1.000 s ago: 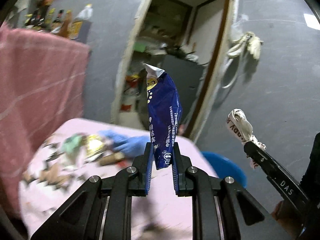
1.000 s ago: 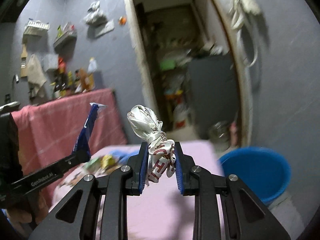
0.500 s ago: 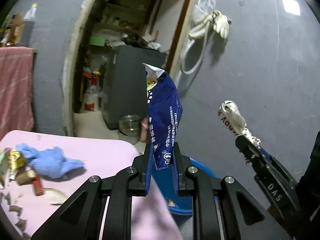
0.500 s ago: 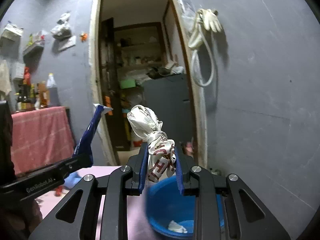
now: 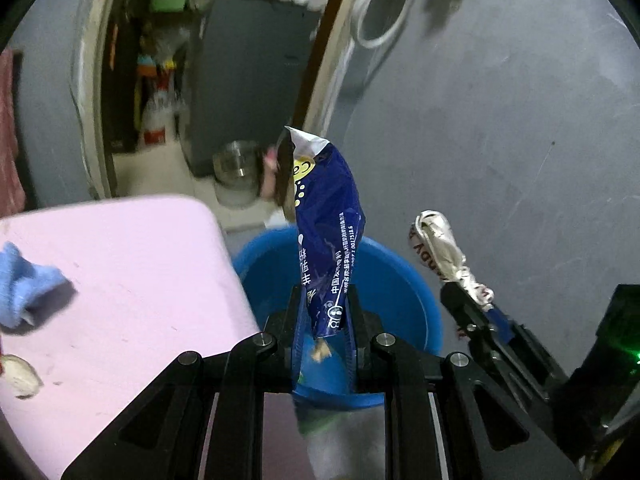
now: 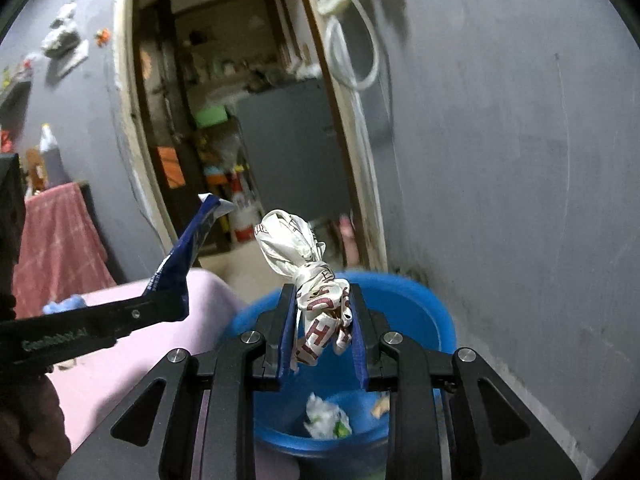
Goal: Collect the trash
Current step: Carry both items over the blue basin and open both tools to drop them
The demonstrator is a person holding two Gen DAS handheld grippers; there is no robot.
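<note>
Left gripper (image 5: 323, 322): clenched on the lower end of a blue snack wrapper (image 5: 325, 236); the wrapper stands upright between the blue pads, its torn white top uppermost. In the right wrist view this gripper (image 6: 176, 304) enters from the left, wrapper (image 6: 188, 248) slanting up from its tip.
Right gripper (image 6: 323, 320): clenched on a crumpled white wrapper (image 6: 312, 280) with red lettering, the twisted bulk sticking up past the fingertips. In the left wrist view it (image 5: 470, 300) sits to the right, holding the same white wrapper (image 5: 440, 248).
Blue bucket (image 6: 412, 300): on the floor just below and beyond both grippers, beside the table's right edge; both wrappers are held above its opening. In the left wrist view its rim (image 5: 404, 264) shows behind the blue wrapper.
Bucket contents: a white crumpled scrap (image 6: 326, 420) and a small tan piece (image 6: 380, 406) on the bottom.
Pink table (image 5: 120, 280): left of the bucket, near side.
Blue cloth (image 5: 24, 284): lying on the table at its left edge.
Pale scrap (image 5: 20, 376): on the table, near left corner.
Grey wall (image 6: 520, 160): right and far.
Doorway (image 6: 240, 120): far centre, cluttered room behind; contents blurred.
White hose (image 6: 352, 52): hanging on the wall right of the doorway.
</note>
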